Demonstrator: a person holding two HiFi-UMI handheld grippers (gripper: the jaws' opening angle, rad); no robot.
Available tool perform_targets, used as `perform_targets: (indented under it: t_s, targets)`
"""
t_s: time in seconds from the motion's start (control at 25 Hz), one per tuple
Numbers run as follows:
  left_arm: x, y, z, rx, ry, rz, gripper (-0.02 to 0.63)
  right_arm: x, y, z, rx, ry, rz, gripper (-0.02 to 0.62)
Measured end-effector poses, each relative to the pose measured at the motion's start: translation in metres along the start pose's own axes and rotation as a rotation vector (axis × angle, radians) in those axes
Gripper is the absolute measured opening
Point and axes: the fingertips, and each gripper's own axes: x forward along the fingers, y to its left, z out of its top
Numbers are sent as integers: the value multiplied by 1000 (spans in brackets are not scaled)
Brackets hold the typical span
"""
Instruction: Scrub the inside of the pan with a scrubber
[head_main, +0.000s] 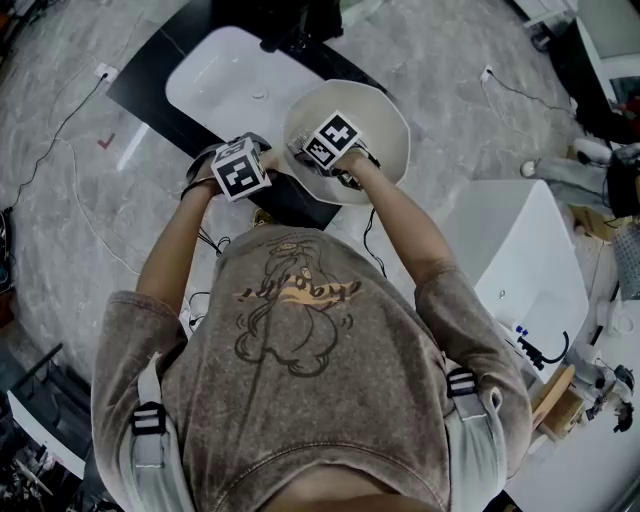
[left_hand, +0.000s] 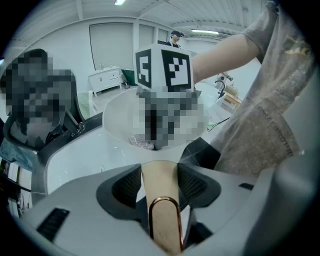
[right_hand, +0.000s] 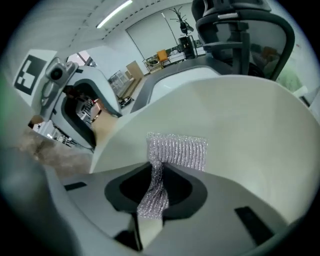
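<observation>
Left hand-held gripper (left_hand: 160, 182) is clamped on the pan's tan handle (left_hand: 159, 212), propping the cream pan (head_main: 385, 125) at a tilt on the white counter (head_main: 215, 85). Right hand-held gripper (right_hand: 156, 187) reaches into the bowl, its jaws pinching a silvery mesh scrubber (right_hand: 177, 150), and the free end of the scrubber lies flat against the pan's inner wall.

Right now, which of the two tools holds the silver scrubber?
The right tool: its jaws pinch the silver mesh scrubber inside the pan, while the left tool grips the pan's beige handle.
</observation>
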Motion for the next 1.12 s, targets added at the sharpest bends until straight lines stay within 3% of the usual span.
perform_targets:
  t_s: [0.12, 0.32, 0.68, 1.12]
  targets:
    - [1, 1, 0, -3, -3, 8, 242, 0, -27, 5, -26, -30, -142, 89]
    - [1, 1, 1, -9, -6, 6, 242, -9, -62, 12, 16, -100, -241, 89]
    - [1, 2, -1, -17, -13, 11, 242, -40, -121, -8, -25, -26, -425, 89]
    - [-1, 1, -2, -25, -13, 12, 242, -59, -127, -59, -10, 144, -447, 89]
